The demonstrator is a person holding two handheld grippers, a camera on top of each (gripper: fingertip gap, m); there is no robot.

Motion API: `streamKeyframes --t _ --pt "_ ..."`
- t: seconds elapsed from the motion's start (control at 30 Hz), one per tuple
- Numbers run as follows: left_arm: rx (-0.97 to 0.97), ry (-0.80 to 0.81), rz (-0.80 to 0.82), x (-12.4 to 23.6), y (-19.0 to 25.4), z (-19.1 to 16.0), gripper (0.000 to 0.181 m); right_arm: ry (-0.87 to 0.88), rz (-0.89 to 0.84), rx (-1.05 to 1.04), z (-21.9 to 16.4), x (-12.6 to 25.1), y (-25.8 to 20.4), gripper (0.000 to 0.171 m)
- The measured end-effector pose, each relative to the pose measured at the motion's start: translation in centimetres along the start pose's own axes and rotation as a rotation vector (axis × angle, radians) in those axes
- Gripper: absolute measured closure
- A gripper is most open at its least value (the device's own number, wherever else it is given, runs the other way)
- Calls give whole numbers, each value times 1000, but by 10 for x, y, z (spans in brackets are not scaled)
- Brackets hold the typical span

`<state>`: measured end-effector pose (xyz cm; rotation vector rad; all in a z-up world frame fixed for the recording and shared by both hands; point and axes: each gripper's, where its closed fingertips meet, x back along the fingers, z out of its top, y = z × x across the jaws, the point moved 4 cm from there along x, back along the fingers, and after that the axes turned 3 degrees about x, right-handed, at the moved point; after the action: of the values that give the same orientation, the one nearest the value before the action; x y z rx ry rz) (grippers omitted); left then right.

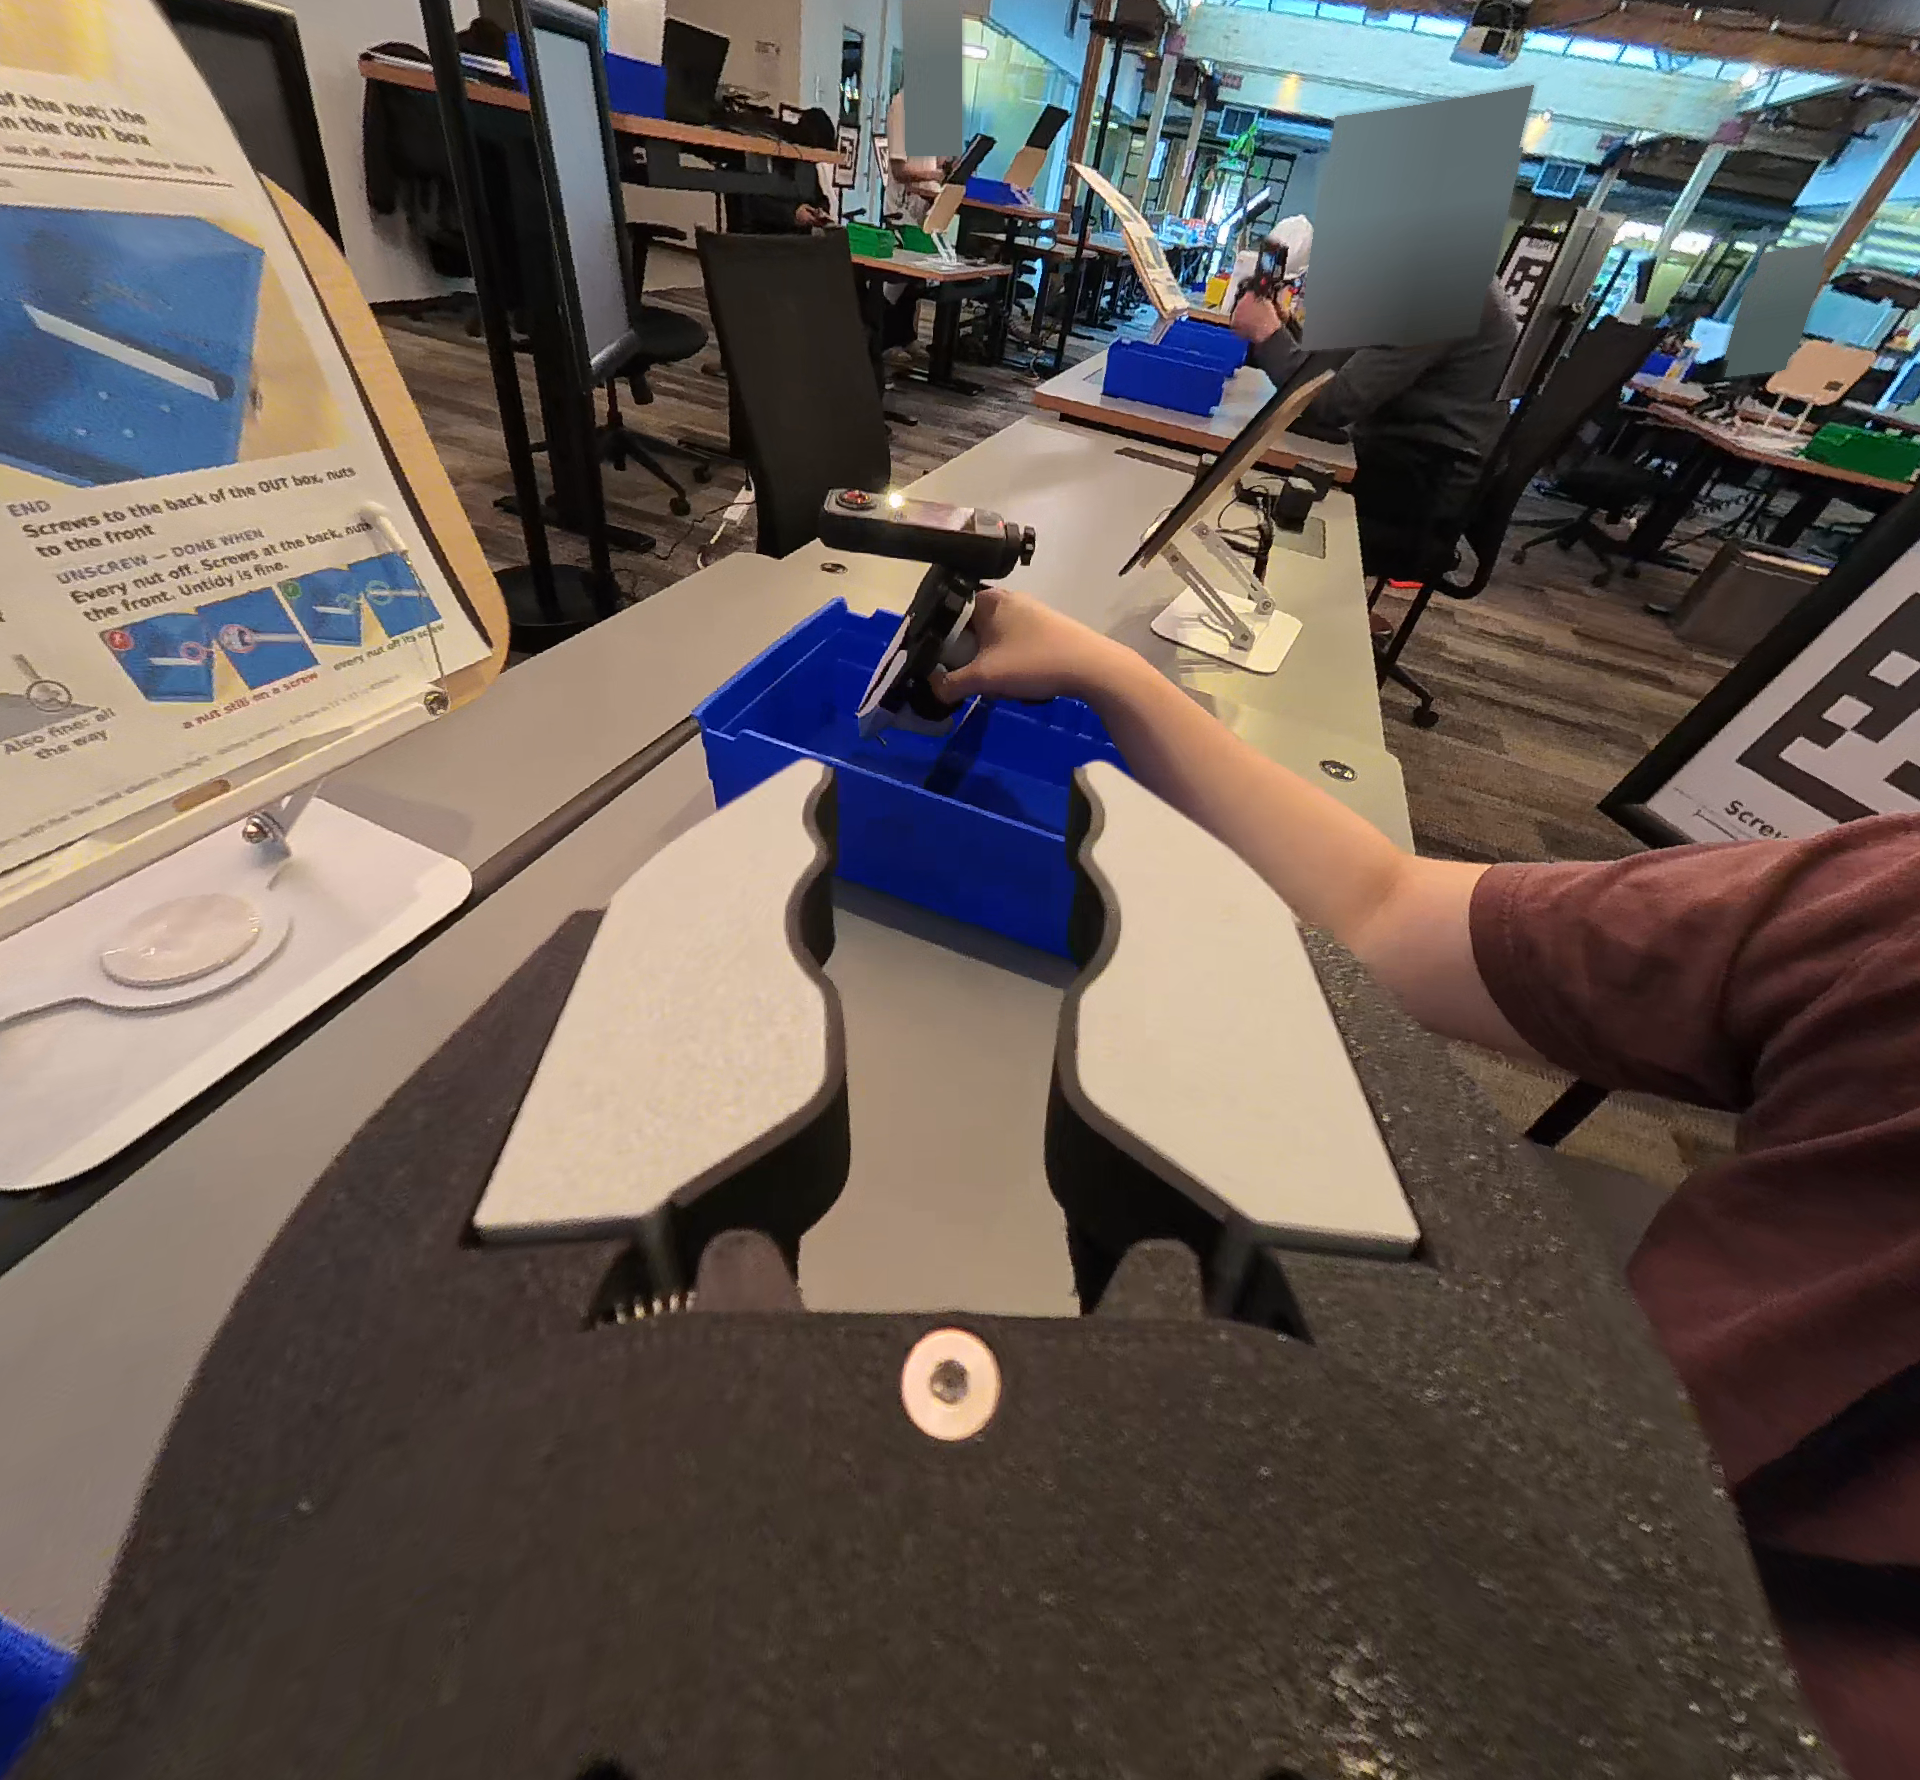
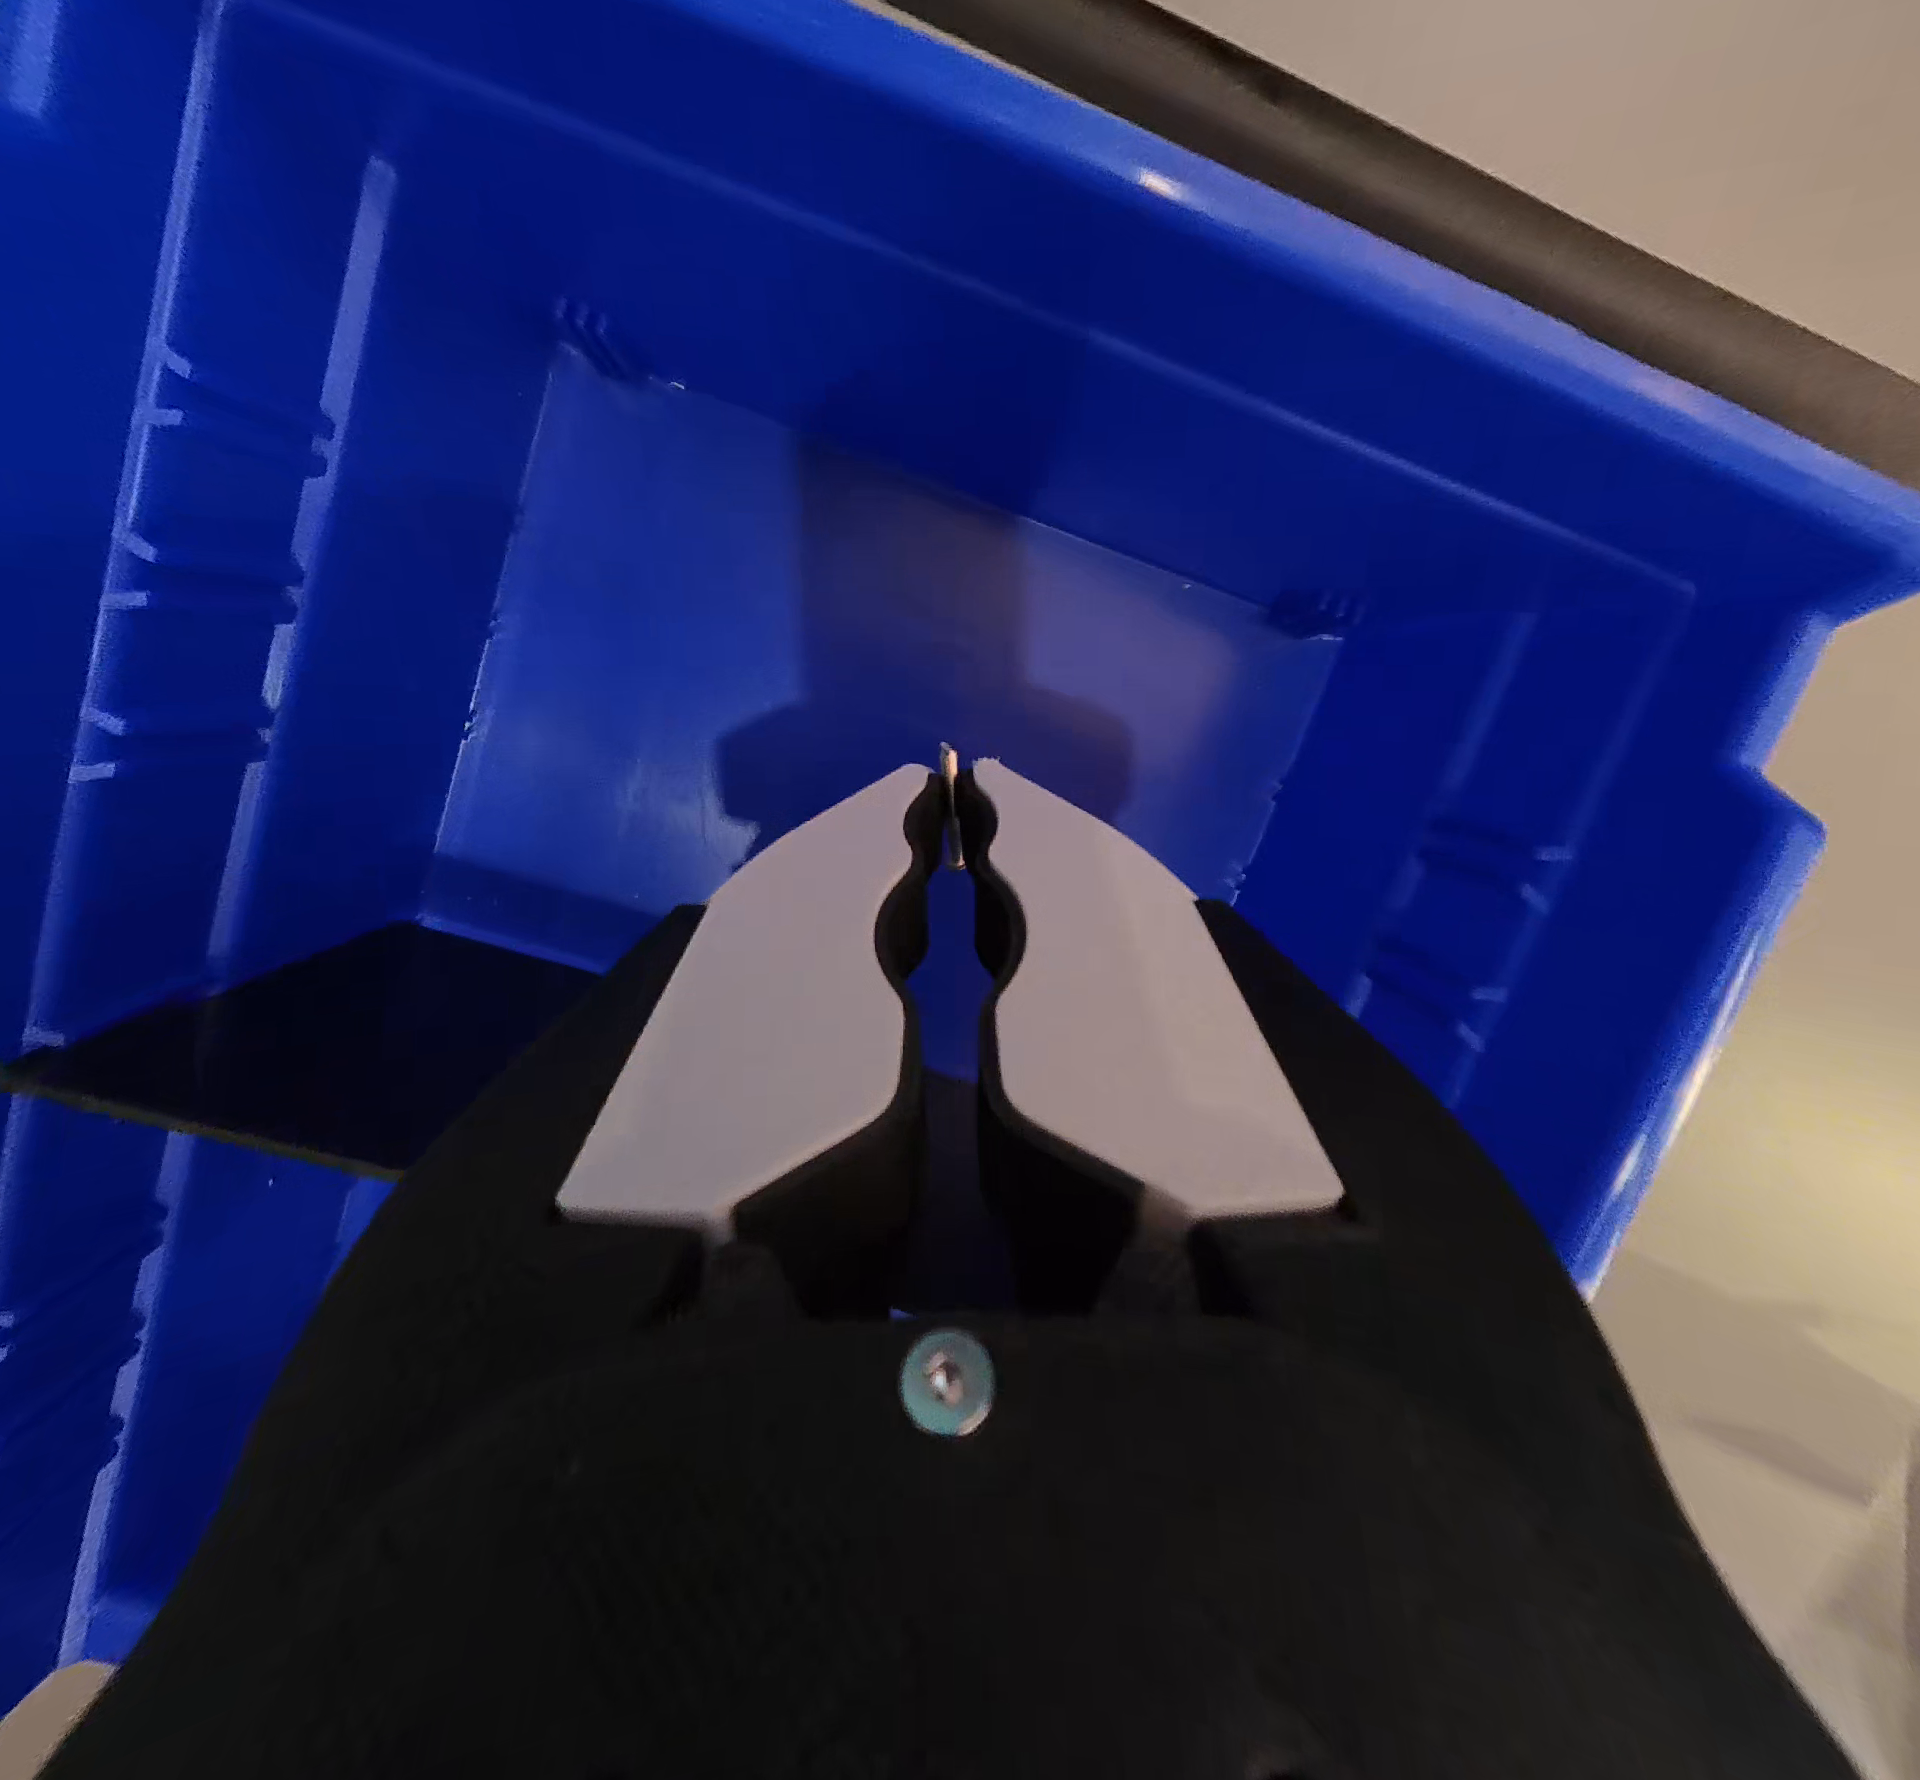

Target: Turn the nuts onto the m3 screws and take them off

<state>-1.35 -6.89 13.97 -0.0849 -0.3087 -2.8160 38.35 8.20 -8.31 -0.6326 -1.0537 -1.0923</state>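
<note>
A blue plastic bin [image 1: 935,847] stands on the grey table ahead of my left gripper [image 1: 951,795], which is open, empty and held above the table short of the bin. My right gripper [image 2: 951,780] is inside the bin [image 2: 1403,442], pointing down at its bare floor, and is shut on a small metal screw [image 2: 949,808] whose tip sticks out past the fingertips. The right gripper also shows in the left wrist view [image 1: 894,691], held by a hand over the bin's far compartment. A dark divider [image 2: 260,1055] splits the bin. No nut is visible.
An instruction board on a white stand [image 1: 208,899] sits at the left of the table. A tablet stand [image 1: 1226,629] is behind the bin. A framed marker sign [image 1: 1787,722] is at right. A person's arm [image 1: 1299,847] reaches across from the right.
</note>
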Motion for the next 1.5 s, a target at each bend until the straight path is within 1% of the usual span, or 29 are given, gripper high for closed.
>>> streamKeyframes --t 0.2,0.3,0.37,0.43,0.5,0.57,0.63,0.67,0.77,0.8,0.83,0.9,1.0,1.07,1.17,1.27,1.37,1.47,1.5 --pt "31 0 -12 0 -3 -1 141 -49 15 4 -4 -7 -1 165" --pt "26 -11 -10 0 -2 -1 140 -71 7 9 -6 -10 -1 156" --pt "17 -22 3 4 -4 -1 140 -57 19 17 -4 -6 -2 152" --pt "-9 -54 47 13 -9 0 140 2 21 33 3 8 -5 152" --pt "-34 -110 157 32 -23 -1 140 112 3 45 15 34 -8 152" --pt "-36 -212 351 59 -49 -10 141 257 -20 69 28 66 -13 153" --pt "-14 -375 567 92 -80 -29 144 384 -34 84 38 95 -20 153" --pt "-6 -460 649 108 -93 -40 146 428 -34 91 40 106 -24 154" --pt "-46 -711 760 138 -126 -76 154 466 -28 125 41 120 -34 154" --pt "-21 -769 783 143 -136 -88 154 461 -35 131 41 120 -35 153" --pt "44 -800 801 145 -146 -97 154 456 -44 137 41 120 -36 154" --pt "206 -799 838 144 -167 -111 154 446 -49 148 41 119 -38 154" --pt "337 -807 896 142 -193 -134 160 412 -49 168 40 113 -42 153" --pt "430 -869 970 147 -205 -155 159 386 -66 183 39 109 -41 152" --pt "538 -909 987 147 -213 -179 159 357 -83 195 38 105 -41 150" --pt "583 -917 1020 152 -219 -189 163 351 -81 202 38 103 -42 149" --pt "644 -925 1004 154 -220 -198 167 343 -86 209 39 102 -43 148" --pt "701 -900 970 151 -221 -203 181 331 -97 225 38 100 -44 146" --pt "711 -896 967 151 -221 -203 181 326 -101 226 38 99 -43 146"
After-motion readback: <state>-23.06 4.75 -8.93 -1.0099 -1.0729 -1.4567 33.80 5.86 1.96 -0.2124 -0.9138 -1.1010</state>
